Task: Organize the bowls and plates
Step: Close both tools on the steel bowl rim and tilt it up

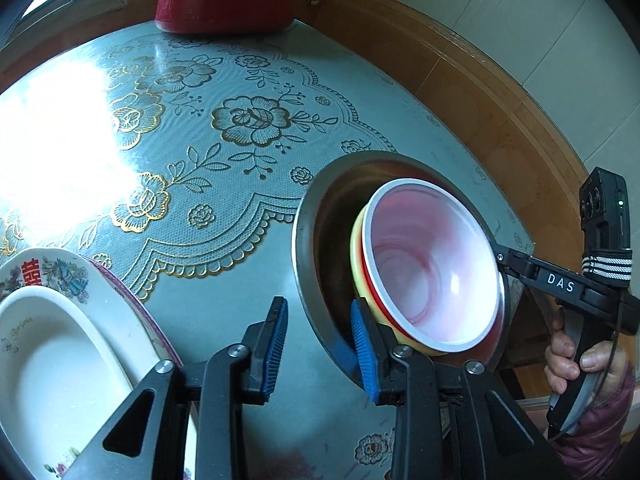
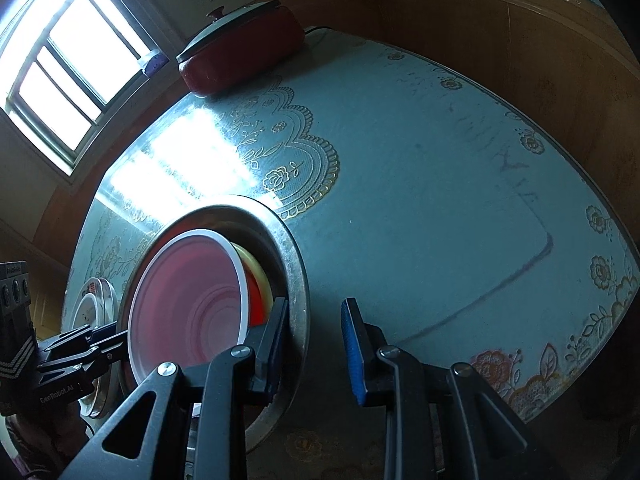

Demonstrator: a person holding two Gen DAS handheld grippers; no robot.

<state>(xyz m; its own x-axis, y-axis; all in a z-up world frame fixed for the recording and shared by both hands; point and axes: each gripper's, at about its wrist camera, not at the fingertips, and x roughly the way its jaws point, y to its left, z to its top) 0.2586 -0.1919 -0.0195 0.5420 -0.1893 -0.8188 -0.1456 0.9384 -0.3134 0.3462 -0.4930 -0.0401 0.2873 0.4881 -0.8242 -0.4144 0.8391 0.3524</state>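
Observation:
A steel bowl (image 1: 304, 240) (image 2: 296, 272) stands on the floral table near its right edge. Nested in it are a yellow bowl (image 1: 357, 248), a red one and, on top, a white-rimmed bowl (image 1: 432, 268) (image 2: 188, 300) with a pinkish inside. My left gripper (image 1: 318, 346) is open. It straddles the steel rim on the near left, with one pad inside and one outside. My right gripper (image 2: 316, 352) (image 1: 500, 260) is open too and straddles the rim on the opposite side. A white oval dish (image 1: 52, 344) lies on a decorated plate (image 1: 60, 272) at the left.
A red electric pot (image 1: 224, 4) (image 2: 244, 52) with a lid sits at the table's far edge. Wood-panelled wall runs close behind the table on the right. A person's hand (image 1: 568, 356) grips the right tool's handle. A bright window (image 2: 68, 64) glares on the tabletop.

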